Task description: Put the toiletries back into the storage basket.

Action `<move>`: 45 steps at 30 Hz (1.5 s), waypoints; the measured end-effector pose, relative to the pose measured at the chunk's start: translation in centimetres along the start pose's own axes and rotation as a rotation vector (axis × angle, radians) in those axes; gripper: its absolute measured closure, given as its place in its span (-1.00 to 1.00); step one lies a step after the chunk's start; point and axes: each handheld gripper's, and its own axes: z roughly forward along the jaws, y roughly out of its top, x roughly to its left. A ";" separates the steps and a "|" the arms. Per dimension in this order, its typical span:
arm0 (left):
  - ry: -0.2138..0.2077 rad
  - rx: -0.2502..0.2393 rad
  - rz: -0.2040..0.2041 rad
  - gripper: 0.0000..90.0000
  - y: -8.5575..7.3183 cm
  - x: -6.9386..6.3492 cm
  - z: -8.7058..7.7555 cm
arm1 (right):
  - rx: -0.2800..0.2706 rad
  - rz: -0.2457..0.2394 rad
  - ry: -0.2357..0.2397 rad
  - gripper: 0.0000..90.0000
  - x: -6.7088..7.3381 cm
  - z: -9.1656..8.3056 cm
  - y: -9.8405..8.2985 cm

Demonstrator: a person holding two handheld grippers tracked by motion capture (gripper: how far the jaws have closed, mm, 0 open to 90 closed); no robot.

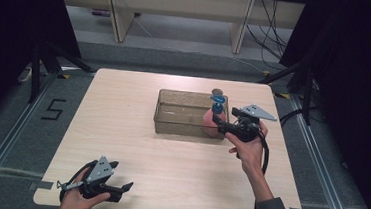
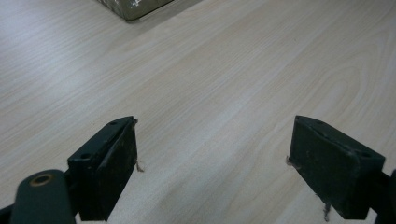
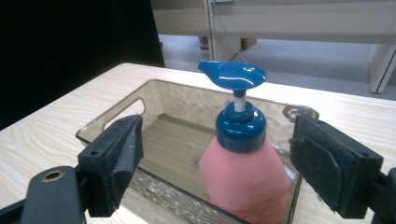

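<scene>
A pink pump bottle (image 1: 208, 120) with a blue pump head (image 1: 217, 104) stands upright in the right end of a clear plastic bin (image 1: 181, 127) on the table. My right gripper (image 1: 218, 123) is level at the bin's right front corner, pointing at the bottle. In the right gripper view the bottle (image 3: 245, 177) stands between the jaws of the right gripper (image 3: 215, 163), which are wide apart with a gap on each side; the pads do not touch it. My left gripper (image 1: 122, 192) rests low at the table's front left, open with nothing between its fingers (image 2: 112, 163).
The light wooden table (image 1: 121, 129) has the bin a little right of centre. A corner of the bin (image 2: 133, 7) shows at the top of the left gripper view. Dark curtains flank the table, and cables and furniture legs lie on the floor beyond.
</scene>
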 end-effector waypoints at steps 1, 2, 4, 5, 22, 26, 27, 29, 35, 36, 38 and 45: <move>0.002 -0.002 -0.007 -0.67 0.0 -0.1 0.0 | -0.002 0.007 0.002 -0.59 0.1 0.0 -0.1; 0.014 -0.007 0.010 -0.67 0.0 0.0 0.1 | 0.004 0.009 -0.001 -0.59 0.2 -0.1 -0.1; 0.005 -0.019 -0.017 -0.67 0.1 -0.2 0.0 | 0.002 -0.001 0.001 -0.60 0.3 -0.2 -0.2; 0.002 -0.003 0.003 -0.67 0.1 0.0 -0.1 | 0.004 0.001 0.004 -0.60 0.4 -0.2 -0.3; 0.012 -0.018 -0.024 -0.67 0.1 0.1 -0.1 | 0.009 0.041 0.040 -0.65 1.2 -1.3 -1.0; 0.013 -0.016 -0.018 -0.67 0.3 0.1 -0.1 | 0.013 0.010 0.044 -0.65 1.0 -1.3 -1.3; 0.006 -0.014 -0.012 -0.67 0.3 0.2 -0.1 | 0.007 0.019 0.053 -0.65 1.0 -1.3 -1.4; 0.008 -0.007 -0.016 -0.67 0.2 0.2 0.0 | 0.028 0.045 0.053 -0.65 1.0 -1.5 -1.5; 0.010 -0.021 -0.016 -0.67 0.2 0.1 0.0 | 0.015 0.016 0.048 -0.65 0.7 -1.6 -1.7; 0.011 -0.023 -0.013 -0.67 0.2 0.2 -0.1 | 0.011 0.018 0.053 -0.65 0.7 -1.6 -1.7; 0.018 -0.020 0.010 -0.67 0.1 0.4 -0.2 | 0.015 0.040 0.058 -0.65 0.9 -1.6 -1.8; 0.021 -0.045 -0.022 -0.67 -0.1 0.3 -0.2 | 0.006 0.019 0.055 -0.65 1.3 -2.1 -1.8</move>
